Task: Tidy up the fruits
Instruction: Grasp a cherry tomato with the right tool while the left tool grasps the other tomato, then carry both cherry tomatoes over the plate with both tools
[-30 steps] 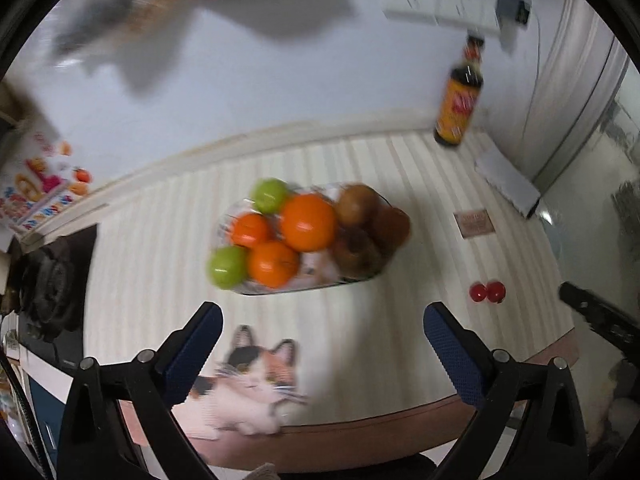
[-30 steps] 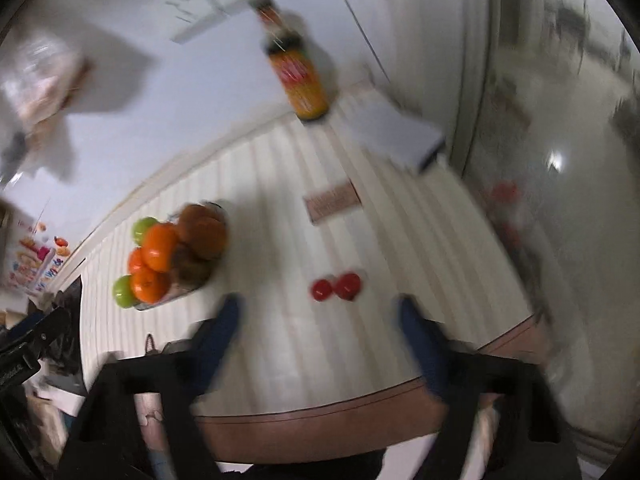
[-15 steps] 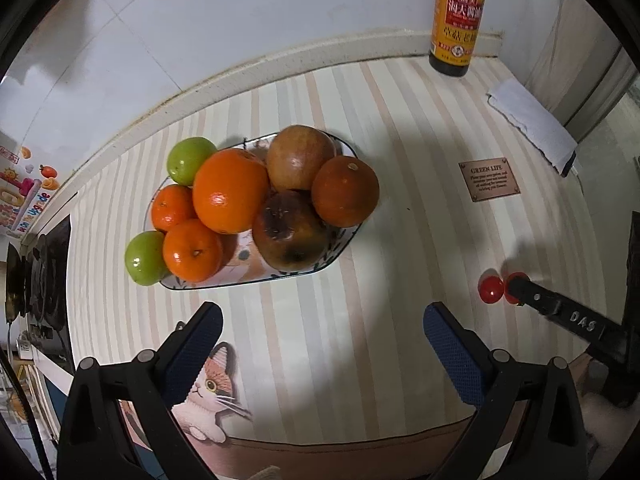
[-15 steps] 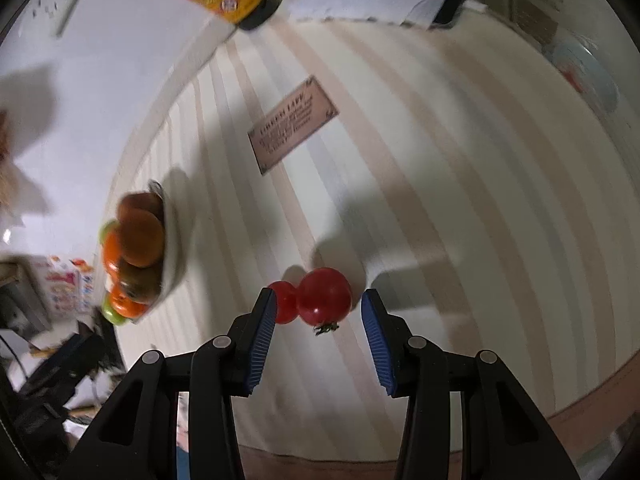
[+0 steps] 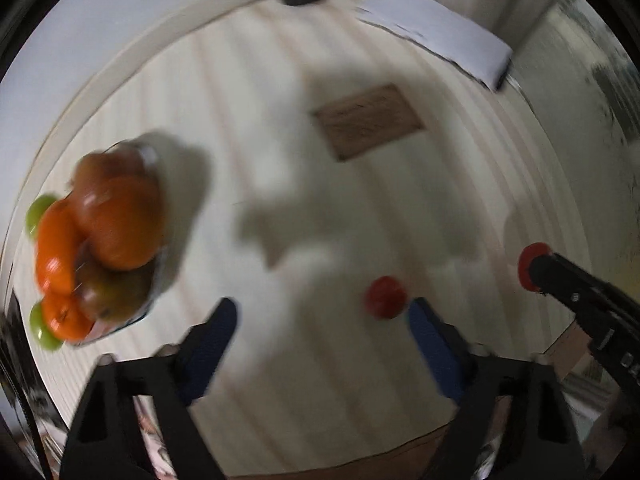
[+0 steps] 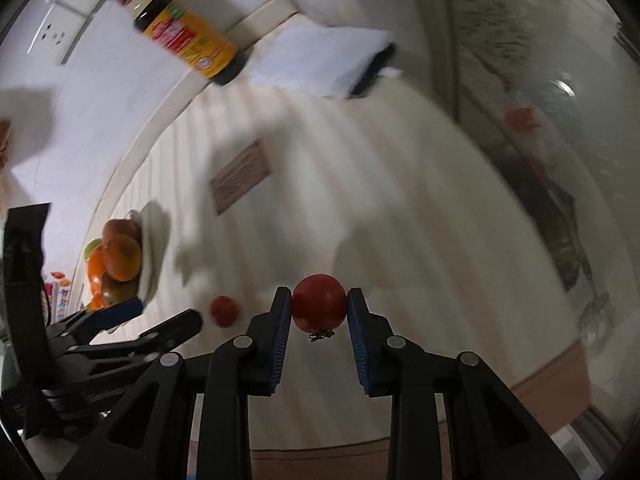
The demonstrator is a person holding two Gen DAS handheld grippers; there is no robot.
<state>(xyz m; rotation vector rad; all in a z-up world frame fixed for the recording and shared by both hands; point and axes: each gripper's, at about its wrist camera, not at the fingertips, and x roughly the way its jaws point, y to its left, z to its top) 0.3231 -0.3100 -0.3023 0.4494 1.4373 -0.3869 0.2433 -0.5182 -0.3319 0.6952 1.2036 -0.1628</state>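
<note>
Here, at the tabletop's (image 5: 280, 380) left edge, the fruit bowl (image 5: 154, 304) is heaped with oranges (image 5: 56, 248) and green fruit. Nearer the front edge, the left gripper (image 5: 320, 328), jaws just narrowing yet still apart, has the small tomato (image 5: 385, 297) untouched beside its right pad. Rightward, the right gripper (image 6: 319, 314) clamps the larger tomato (image 6: 319, 307).

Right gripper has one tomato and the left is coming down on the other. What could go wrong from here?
1. The left gripper has just been closing, yet the smaller round red tomato sits by its right finger, not centred: it may get nudged away and roll.
2. The right gripper pinches the larger red tomato between two pads only: squeezing could bruise it.
3. The oval fruit dish is already heaped: added tomatoes could tumble off.
</note>
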